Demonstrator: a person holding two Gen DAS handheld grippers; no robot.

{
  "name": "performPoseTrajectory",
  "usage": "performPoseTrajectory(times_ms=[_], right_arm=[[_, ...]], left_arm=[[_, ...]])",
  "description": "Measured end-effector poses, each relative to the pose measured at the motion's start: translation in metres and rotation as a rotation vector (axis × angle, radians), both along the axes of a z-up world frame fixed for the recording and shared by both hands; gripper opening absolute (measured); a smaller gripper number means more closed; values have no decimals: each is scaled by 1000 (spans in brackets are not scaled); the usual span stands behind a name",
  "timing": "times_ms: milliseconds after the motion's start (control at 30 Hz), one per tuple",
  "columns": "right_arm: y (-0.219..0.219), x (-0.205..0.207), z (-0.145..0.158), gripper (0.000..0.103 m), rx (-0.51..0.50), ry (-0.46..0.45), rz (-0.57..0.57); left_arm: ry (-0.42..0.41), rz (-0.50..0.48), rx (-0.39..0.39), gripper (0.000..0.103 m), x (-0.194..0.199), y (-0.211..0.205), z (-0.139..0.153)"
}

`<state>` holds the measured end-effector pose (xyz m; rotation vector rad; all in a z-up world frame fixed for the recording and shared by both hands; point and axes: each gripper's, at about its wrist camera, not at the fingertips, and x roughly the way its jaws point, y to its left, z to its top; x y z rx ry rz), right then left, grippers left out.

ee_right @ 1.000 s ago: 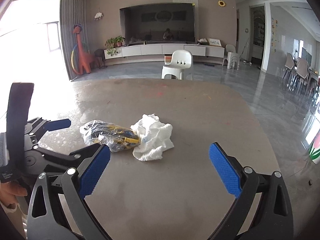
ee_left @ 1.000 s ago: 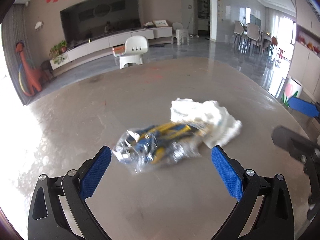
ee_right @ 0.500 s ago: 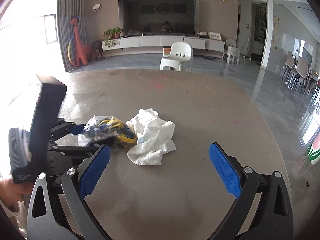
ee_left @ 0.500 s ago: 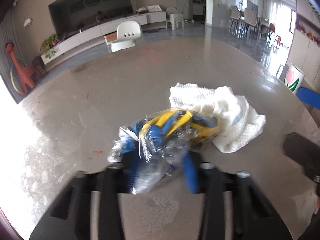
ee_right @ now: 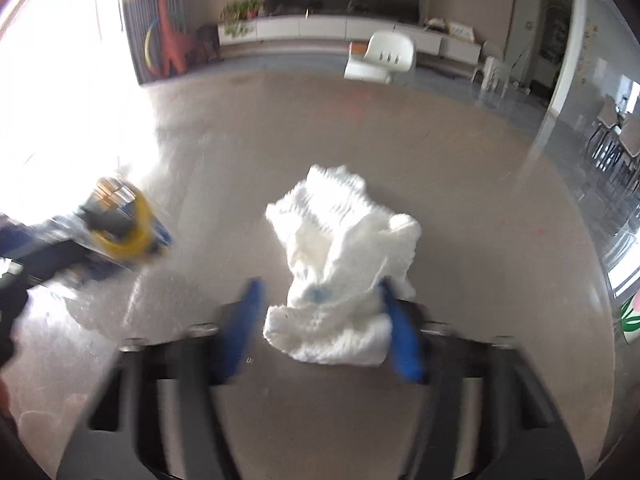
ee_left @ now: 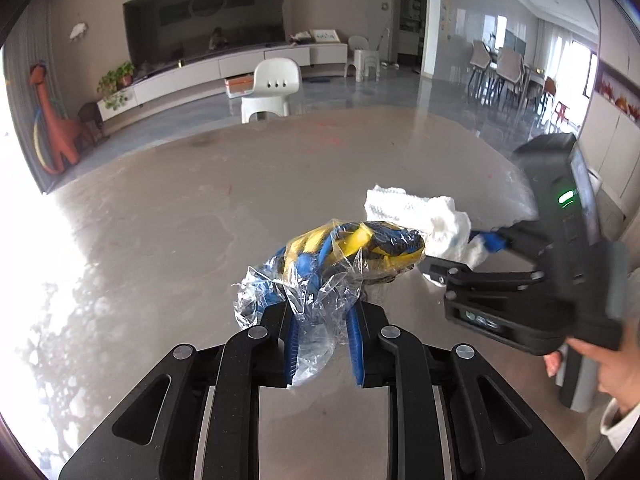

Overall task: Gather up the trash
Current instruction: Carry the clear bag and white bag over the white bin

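A crumpled clear plastic wrapper (ee_left: 344, 252) with blue and yellow print sticks out of my left gripper (ee_left: 324, 336), whose blue pads press on its near end as the jaws are closing. It appears blurred at the left of the right wrist view as the wrapper (ee_right: 120, 224). A white crumpled tissue (ee_right: 344, 240) lies on the grey table (ee_left: 200, 220) between the pads of my right gripper (ee_right: 324, 320). Those jaws are closing; the right pad touches the tissue, the left pad stands a sliver off it. The left wrist view shows the tissue (ee_left: 408, 208) and the right gripper (ee_left: 464, 256) just right of the wrapper.
A person's hand (ee_left: 612, 372) holds the right gripper at the table's right side. Beyond the far table edge stands a white chair (ee_left: 272, 88), with a long TV cabinet (ee_left: 200, 72) behind it. Strong glare covers the table's left part.
My left gripper has gone from wide open to clamped on the wrapper and raised it slightly. My right gripper has dropped forward over the tissue and its jaws have narrowed around it.
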<state>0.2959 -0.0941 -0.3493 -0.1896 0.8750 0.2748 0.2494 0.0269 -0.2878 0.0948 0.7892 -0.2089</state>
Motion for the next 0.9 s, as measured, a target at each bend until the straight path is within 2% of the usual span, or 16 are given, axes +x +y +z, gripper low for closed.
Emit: performPoseTrajectory(times_ms=[33,67,167,233,433,667,900], right_arm=[[0,-1,2,14,22,10,11],[-3,-6,8,14,62,19,19],[-7,-29,27,13,39,-48,22],[-14,-58,49,13,28,-107,21],[-60,-144,99,13,52,-207,-32],[-132,-248,134,13,51,-273,-173],[-199,-319,139,13,24,-297,-321]], left_arm=[[-3,3,-7,20,-3,2,3],[-5,5,-10,20,-5,2,5],[-14,5,-25,20,-16,2,13],[-22,3,-34,20,-23,-2,18],[-21,-56,-100,20,-57,-27,36],[-34,-199,-133,20,-112,-100,51],[-17,-348,-163,20,-162,-182,50]])
